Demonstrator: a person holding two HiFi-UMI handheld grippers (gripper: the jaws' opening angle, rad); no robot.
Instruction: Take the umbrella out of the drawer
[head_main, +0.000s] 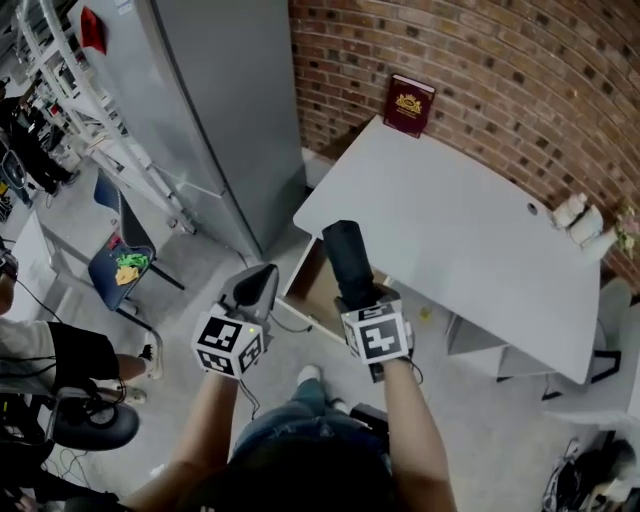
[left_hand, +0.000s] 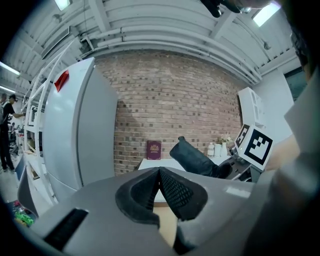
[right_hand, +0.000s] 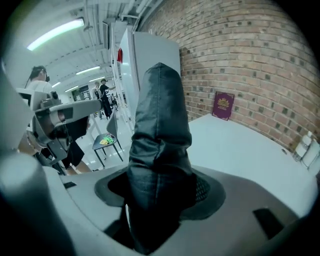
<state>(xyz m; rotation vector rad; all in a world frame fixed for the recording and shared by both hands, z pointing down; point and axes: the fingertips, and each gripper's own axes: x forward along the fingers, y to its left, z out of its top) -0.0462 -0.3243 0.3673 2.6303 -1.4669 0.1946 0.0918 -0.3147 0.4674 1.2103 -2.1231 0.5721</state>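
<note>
Progress, read left to right in the head view: the left gripper is hanging over the floor just left of the drawer, with its jaws closed together and nothing between them. The drawer is standing open under the near corner of the white desk, and its brown inside is showing with nothing in the visible part. Just right of that, the right gripper is clamping the lower end of the umbrella. The umbrella is folded, in a black sleeve, and pointing up and away above the drawer opening, touching neither the drawer nor the desk.

Judgement: the removal itself is looking done, since the umbrella is sitting clear of the drawer. What is left, if anything, is setting it down somewhere. The drawer is not yet pushed shut, though the task is not asking for that.

View differences:
- Left gripper view is confirming the pads meeting at their tips, empty. It is also showing the umbrella from the side, slanting up to the left out of the right gripper, with the red book behind it against the brick wall. The drawer is not clearly visible here.
- Head view alone is giving the drawer, the floor and the grey cabinet.
- Right gripper view is showing the sleeve bunching between the jaws, which are standing wide round it; the drawer is hidden here
</note>
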